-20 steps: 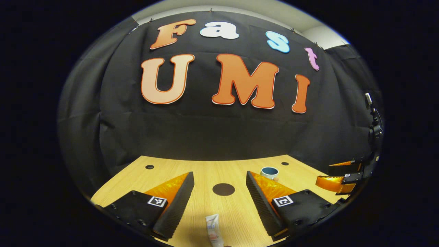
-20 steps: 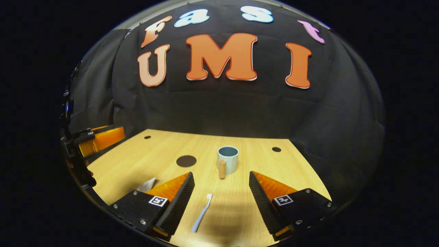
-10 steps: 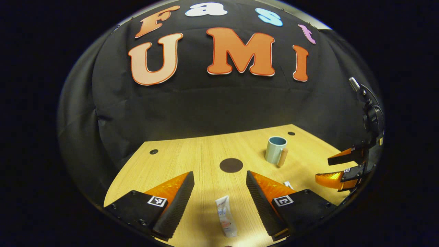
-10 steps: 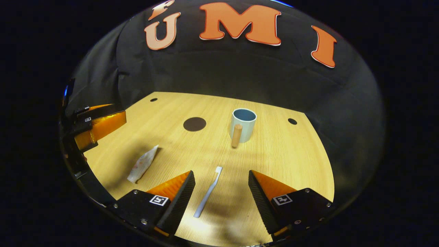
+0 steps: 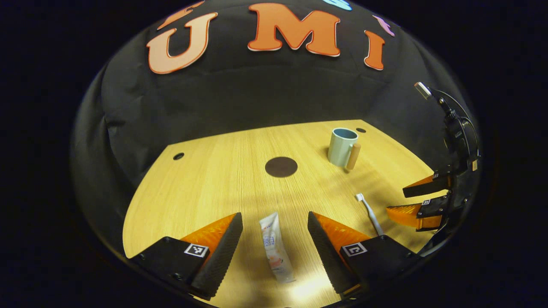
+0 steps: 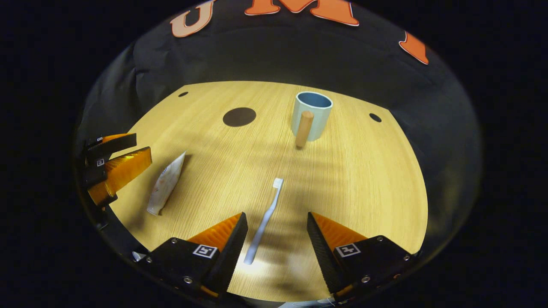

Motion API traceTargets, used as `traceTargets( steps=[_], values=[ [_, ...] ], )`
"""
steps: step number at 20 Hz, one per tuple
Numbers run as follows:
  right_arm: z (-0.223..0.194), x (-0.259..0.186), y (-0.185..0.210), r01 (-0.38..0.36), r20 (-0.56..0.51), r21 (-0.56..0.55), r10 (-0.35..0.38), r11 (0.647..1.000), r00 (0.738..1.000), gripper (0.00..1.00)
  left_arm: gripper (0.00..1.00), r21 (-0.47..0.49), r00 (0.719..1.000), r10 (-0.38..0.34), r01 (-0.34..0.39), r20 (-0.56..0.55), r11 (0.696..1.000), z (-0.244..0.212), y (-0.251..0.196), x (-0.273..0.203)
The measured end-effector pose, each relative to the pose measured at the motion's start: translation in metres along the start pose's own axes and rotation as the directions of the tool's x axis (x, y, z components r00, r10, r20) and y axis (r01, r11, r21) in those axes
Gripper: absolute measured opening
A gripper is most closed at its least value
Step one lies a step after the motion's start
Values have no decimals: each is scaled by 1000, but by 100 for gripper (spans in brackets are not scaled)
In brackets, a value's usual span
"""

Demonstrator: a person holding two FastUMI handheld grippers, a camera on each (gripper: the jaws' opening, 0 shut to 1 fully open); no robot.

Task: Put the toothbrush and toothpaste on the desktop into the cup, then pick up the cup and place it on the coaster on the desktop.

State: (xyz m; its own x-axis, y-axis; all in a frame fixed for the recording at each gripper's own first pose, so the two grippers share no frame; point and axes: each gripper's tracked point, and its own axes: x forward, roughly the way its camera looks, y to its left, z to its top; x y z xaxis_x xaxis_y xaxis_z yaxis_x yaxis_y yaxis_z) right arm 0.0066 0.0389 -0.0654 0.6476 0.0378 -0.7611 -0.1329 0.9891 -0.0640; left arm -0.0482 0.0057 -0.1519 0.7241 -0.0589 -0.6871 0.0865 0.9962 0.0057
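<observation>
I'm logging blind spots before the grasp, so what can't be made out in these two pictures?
- Toothbrush handle end, left gripper view: hidden behind that gripper's finger.
- Cup bottom, right gripper view: inside hidden by its wall.
- Toothpaste print, left gripper view: too small.

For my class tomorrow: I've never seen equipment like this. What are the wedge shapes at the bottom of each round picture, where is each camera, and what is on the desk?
A person holds a two-finger grasping tool in each hand; a fisheye camera rides on each and looks along its fingers, the wedges at the bottom. The left gripper view shows the left tool open over the toothpaste, with the right tool at its right edge. The right gripper view shows the right tool open over the toothbrush. On the wooden desk also stand a pale blue cup with a wooden handle and a dark round coaster. Nothing is held yet.
</observation>
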Motion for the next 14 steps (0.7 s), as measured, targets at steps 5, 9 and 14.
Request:
traceTargets(
  steps=[5, 9, 14],
  values=[
    [-2, 0, -1, 6, -87, -5, -7, 1000, 996, 71, 98, -46, 992, -27, 21, -123, 999, -33, -1, 19],
    [-1, -1, 2, 8, -129, 8, -7, 1000, 992, 62, 96, -68, 980, -15, 1, -201, 998, -52, 5, 29],
    [-12, 11, 8, 4, -167, 9, -2, 1000, 986, 60, 72, -139, 948, -47, 2, -316, 990, -81, 3, 45]
  ],
)
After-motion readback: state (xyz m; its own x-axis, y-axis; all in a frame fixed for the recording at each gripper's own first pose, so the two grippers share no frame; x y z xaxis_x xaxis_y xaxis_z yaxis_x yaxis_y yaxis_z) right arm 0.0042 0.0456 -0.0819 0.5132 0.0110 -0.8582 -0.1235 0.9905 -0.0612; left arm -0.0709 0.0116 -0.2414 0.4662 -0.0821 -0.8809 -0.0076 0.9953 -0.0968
